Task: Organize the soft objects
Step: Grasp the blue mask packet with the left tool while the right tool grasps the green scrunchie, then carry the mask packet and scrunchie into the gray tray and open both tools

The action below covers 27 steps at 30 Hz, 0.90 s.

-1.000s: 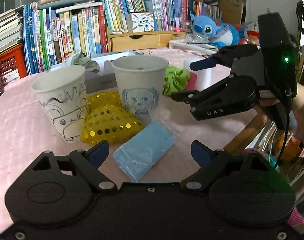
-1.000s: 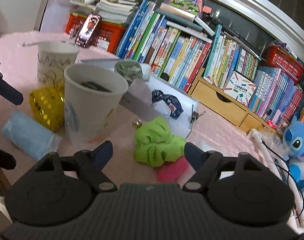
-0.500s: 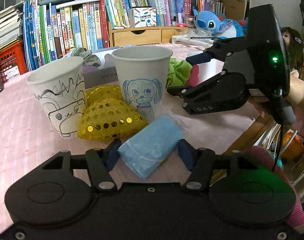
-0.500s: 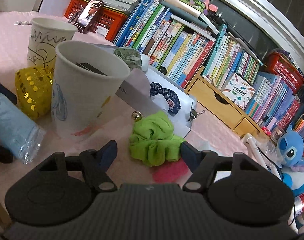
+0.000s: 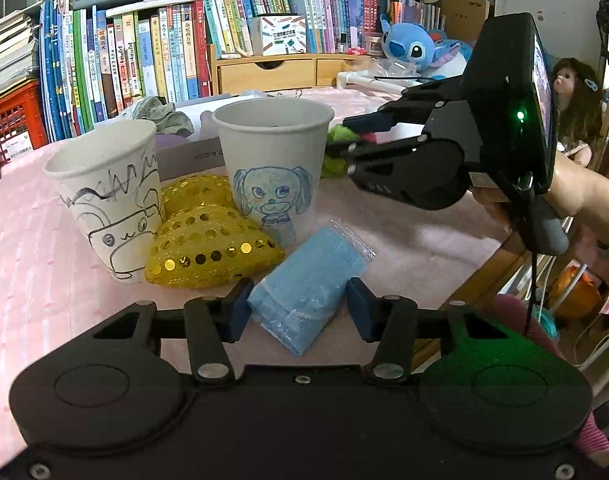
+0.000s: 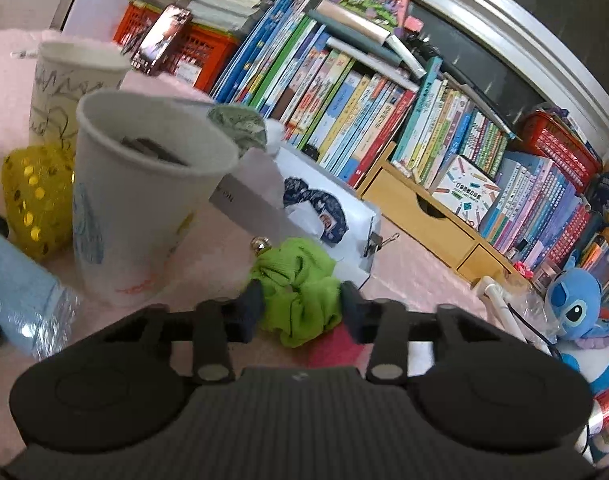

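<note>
Left wrist view: the left gripper (image 5: 298, 310) had its 2 pads pressed against the sides of the blue towel pack (image 5: 306, 288), which lay on the pink tablecloth (image 5: 32, 272) in front of the dog-drawing cup (image 5: 273, 170). A gold sequin pouch (image 5: 208, 246) sat between that cup and the scribbled cup (image 5: 110, 192) (touching both, by the look of it). Across the table, the right gripper (image 5: 350, 136) reached in at the green scrunchie (image 5: 334, 148).

Right wrist view: the right gripper (image 6: 300, 310) was closed in on the green scrunchie (image 6: 298, 286), both pads against its ruffles, just beside the white box (image 6: 344, 216). A pink item (image 6: 330, 348) lay partly hidden beneath.
</note>
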Motion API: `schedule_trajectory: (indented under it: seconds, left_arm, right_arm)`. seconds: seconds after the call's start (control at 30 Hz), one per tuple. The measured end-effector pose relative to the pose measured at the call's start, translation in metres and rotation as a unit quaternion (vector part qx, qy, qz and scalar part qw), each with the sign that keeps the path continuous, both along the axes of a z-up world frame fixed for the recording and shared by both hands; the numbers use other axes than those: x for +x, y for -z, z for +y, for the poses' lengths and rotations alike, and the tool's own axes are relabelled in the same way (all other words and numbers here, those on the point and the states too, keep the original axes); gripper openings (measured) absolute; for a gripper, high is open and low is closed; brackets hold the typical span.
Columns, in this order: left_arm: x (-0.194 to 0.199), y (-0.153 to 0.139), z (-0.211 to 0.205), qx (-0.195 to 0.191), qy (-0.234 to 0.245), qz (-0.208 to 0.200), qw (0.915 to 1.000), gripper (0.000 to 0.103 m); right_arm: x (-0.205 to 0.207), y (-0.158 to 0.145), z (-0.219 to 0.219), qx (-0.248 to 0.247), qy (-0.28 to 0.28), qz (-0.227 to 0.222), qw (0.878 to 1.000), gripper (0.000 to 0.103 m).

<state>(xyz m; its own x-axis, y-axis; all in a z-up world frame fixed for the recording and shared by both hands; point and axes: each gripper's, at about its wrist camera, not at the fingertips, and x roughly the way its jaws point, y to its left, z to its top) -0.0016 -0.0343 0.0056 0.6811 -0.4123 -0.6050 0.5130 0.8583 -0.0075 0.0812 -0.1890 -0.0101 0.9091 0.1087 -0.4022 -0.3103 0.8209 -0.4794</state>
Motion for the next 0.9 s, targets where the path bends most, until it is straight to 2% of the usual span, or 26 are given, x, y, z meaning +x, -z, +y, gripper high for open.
schedule_trajectory:
  seconds: [0.07, 0.3, 0.4, 0.53, 0.67, 0.9]
  left_arm:
    - [-0.001, -0.003, 0.000, -0.002, 0.001, 0.000, 1.0000, 0.047]
    - [-0.004, -0.018, 0.002, -0.020, 0.004, -0.007, 0.9998, 0.045]
    - [-0.006, -0.030, 0.004, -0.040, 0.011, -0.007, 0.9991, 0.045]
    - [-0.006, -0.057, 0.011, -0.087, 0.018, -0.010, 0.9960, 0.045]
    - [0.001, -0.087, 0.017, -0.106, 0.024, -0.027, 0.9937, 0.045]
    - [0.040, -0.140, 0.034, -0.077, -0.024, -0.085, 0.9931, 0.045]
  right_arm:
    - [0.000, -0.003, -0.003, 0.013, 0.008, -0.006, 1.000, 0.018]
    - [-0.001, -0.016, -0.011, 0.051, 0.016, -0.014, 0.998, 0.016]
    - [-0.006, -0.024, -0.013, 0.063, 0.014, -0.026, 0.998, 0.016]
    - [-0.007, -0.041, -0.020, 0.093, 0.016, -0.040, 0.995, 0.015]
    - [0.000, -0.060, -0.029, 0.134, 0.018, -0.039, 0.990, 0.015]
    - [0.021, -0.092, -0.041, 0.179, 0.022, -0.041, 0.983, 0.014]
